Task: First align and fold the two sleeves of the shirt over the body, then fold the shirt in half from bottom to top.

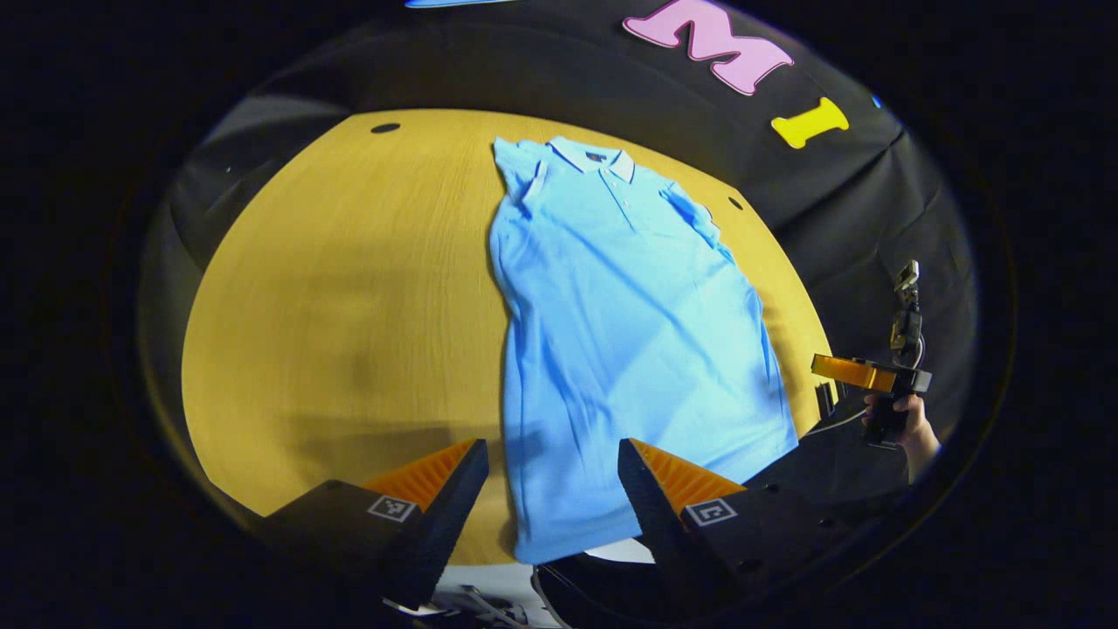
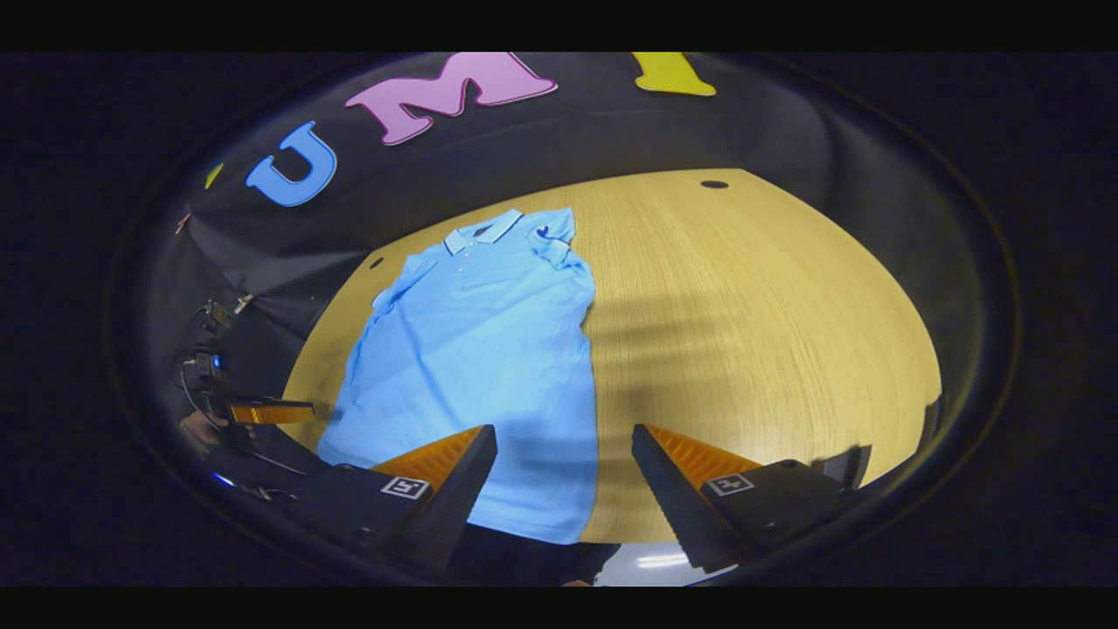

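Note:
A light blue polo shirt (image 1: 620, 332) lies flat on the wooden table (image 1: 349, 306), collar at the far end, hem hanging slightly over the near edge. Both short sleeves lie folded in over the body. My left gripper (image 1: 552, 463) hovers open above the hem's left part, nothing between its fingers. In the right gripper view the same shirt (image 2: 480, 367) lies to the left on the table (image 2: 742, 332), and my right gripper (image 2: 563, 454) stands open over the hem's right corner. The right gripper (image 1: 860, 376) also appears at the far right of the left gripper view, held by a hand (image 1: 913, 428).
Small dark holes sit in the tabletop near its far corners (image 1: 384, 127) (image 2: 714, 184). Black cloth walls close in behind the table. The left gripper (image 2: 262, 411) and a hand show far off at the left of the right gripper view. Bare wood extends beside the shirt.

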The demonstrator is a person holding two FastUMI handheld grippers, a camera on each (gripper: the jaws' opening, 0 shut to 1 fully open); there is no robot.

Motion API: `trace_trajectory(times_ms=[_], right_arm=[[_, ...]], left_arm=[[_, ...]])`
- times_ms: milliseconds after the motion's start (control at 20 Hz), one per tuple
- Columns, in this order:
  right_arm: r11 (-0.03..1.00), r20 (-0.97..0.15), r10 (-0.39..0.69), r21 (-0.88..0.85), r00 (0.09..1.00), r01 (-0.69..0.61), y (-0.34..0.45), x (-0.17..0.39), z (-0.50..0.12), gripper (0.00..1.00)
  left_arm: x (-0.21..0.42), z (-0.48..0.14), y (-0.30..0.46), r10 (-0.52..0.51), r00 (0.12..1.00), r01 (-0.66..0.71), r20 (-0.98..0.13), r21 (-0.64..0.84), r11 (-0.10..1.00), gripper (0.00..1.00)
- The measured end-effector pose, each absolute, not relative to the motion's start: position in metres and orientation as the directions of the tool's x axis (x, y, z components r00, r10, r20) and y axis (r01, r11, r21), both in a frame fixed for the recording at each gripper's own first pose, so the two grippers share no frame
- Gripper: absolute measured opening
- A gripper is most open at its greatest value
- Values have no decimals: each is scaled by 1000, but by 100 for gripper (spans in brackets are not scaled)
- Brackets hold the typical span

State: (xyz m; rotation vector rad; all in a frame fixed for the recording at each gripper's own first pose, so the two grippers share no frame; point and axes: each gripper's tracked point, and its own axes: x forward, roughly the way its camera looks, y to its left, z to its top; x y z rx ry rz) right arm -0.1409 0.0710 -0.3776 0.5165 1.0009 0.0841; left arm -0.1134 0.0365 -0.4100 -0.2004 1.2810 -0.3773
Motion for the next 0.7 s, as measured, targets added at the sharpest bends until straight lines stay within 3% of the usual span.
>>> trace_trajectory(times_ms=[250,300,500,600,650,700], right_arm=[[860,-826,323,460,463,220,88,-183,-411,98],[848,-813,327,478,482,230,89,-182,-405,98],[787,-803,410,551,432,278,109,-193,-403,95],[761,-804,457,575,382,300,120,-198,-405,87],[736,-800,480,591,361,331,125,-196,-407,75],[710,-803,496,594,330,378,130,-195,-411,73]], left_arm=[[-146,-428,35,-386,184,96,-904,-374,922,96],[-153,-431,36,-383,167,95,-909,-372,923,96],[-157,-431,31,-381,156,123,-911,-365,923,96],[-160,-431,24,-392,141,113,-909,-379,919,92],[-162,-432,20,-398,134,97,-908,-387,917,90],[-163,-434,15,-410,128,77,-903,-403,912,88]])
